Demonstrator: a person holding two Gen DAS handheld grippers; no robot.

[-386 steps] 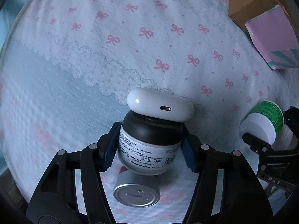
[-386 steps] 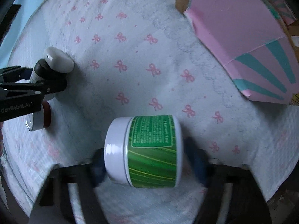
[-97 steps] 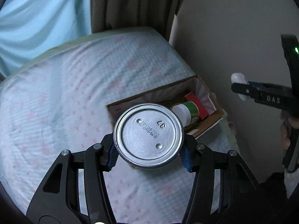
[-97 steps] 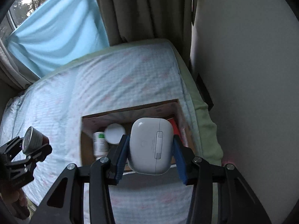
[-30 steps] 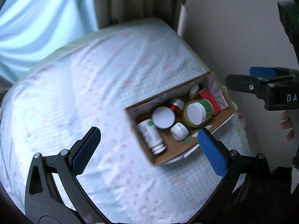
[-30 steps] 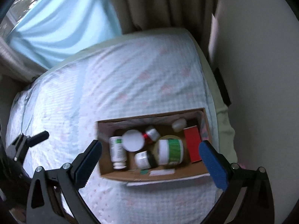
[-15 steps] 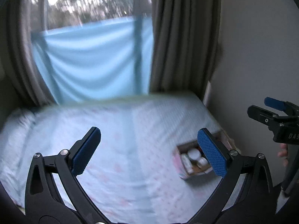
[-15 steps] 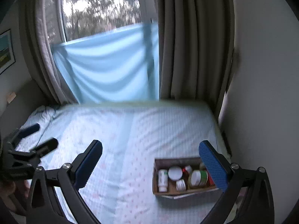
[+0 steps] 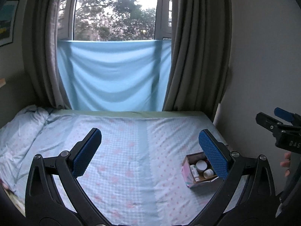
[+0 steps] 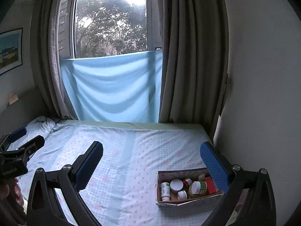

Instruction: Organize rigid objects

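Cardboard box at lower right holds the jars, so we judge sorting done; left gripper and right gripper gape wide, empty.

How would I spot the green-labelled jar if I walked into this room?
Look at the bed, then the open cardboard box lying near its right edge by the wall. Among the containers inside, the jar lies on its side; it alone has a green label with a white lid, beside a red box.
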